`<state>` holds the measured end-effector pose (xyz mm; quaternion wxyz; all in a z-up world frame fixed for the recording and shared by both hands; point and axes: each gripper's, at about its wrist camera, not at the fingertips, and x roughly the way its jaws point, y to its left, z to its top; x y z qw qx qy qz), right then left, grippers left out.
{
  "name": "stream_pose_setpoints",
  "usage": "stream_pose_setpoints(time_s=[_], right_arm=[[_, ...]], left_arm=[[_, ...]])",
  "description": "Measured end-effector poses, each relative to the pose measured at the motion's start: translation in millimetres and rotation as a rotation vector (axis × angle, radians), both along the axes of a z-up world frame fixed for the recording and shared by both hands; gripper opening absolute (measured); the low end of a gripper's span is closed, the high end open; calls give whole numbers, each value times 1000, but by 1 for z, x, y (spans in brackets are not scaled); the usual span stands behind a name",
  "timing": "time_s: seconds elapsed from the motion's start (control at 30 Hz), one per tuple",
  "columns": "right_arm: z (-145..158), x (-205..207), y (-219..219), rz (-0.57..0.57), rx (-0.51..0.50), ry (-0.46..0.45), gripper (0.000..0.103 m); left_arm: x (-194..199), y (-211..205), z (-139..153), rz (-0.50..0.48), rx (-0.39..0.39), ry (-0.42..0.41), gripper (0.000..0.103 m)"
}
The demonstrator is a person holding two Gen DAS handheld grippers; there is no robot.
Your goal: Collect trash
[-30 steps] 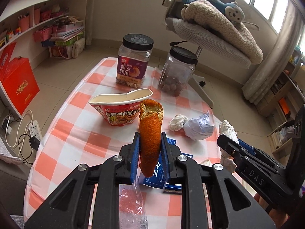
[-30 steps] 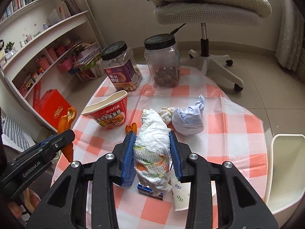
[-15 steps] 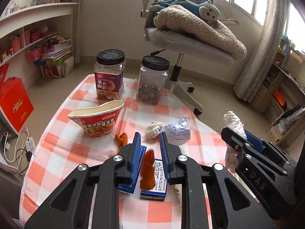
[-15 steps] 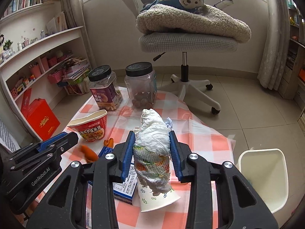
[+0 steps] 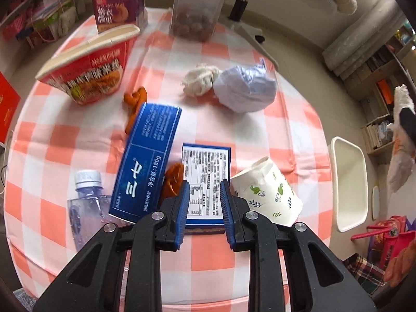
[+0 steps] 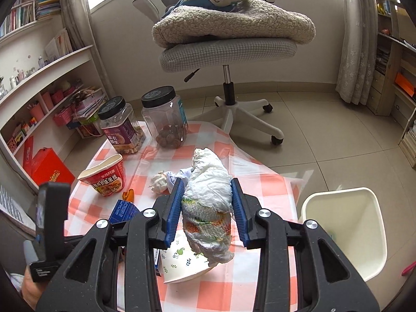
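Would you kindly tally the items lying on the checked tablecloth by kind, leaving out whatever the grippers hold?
Lidded jars: 2
Noodle cup: 1
Paper cup: 1
Blue boxes: 2
Water bottle: 1
Orange peel pieces: 2
Crumpled wads: 2
Total: 11

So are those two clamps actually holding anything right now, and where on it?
The right gripper is clamped around the middle of a crumpled white wrapper. The left gripper holds nothing; its jaws stand apart above a blue box.
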<state>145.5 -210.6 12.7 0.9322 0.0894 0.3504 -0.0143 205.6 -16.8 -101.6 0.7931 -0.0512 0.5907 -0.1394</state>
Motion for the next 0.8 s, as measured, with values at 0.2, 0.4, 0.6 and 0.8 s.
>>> stream_pose_setpoints(time_s=[0.2,0.4,0.6,0.8], right_arm=[[-3,4,-2,13,-1,18,35],[-4,7,8,41,-4,24,35],[-10,10,15,54,-13,40,35],[-13,14,18,54,-10,56,35]], left_arm=[[1,6,-23,-5,14,84,25],[2,17,-33,-3,52,91,45],[10,35,-42,49,63,105,46],[16,43,-42,49,99,102,46]])
